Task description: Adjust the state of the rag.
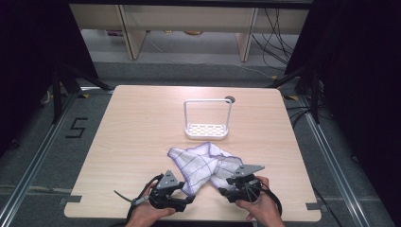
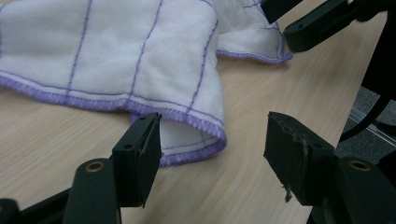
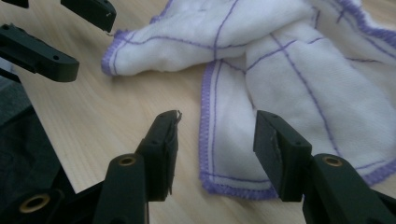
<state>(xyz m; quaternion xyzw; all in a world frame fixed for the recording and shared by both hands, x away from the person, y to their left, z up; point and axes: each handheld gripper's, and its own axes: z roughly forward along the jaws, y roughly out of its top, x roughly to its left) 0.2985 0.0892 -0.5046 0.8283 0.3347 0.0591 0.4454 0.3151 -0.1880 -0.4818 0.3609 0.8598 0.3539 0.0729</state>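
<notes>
Jaws of the left hand-held gripper (image 2: 212, 154) stood wide apart, a folded purple-hemmed corner of the cloth (image 2: 140, 60) lying between them, ungripped; the right hand-held gripper (image 3: 215, 154) was likewise spread wide, straddling another hemmed corner of the cloth flat on the counter (image 3: 93, 107). The white checked cloth lay crumpled near the front edge of the counter — just beyond both hand-held grippers; farther back stood an empty white rack (image 1: 207, 119), well apart. By my judgement the work had barely begun — nothing was grasped, and gripping, lifting and spreading or folding all remained.
</notes>
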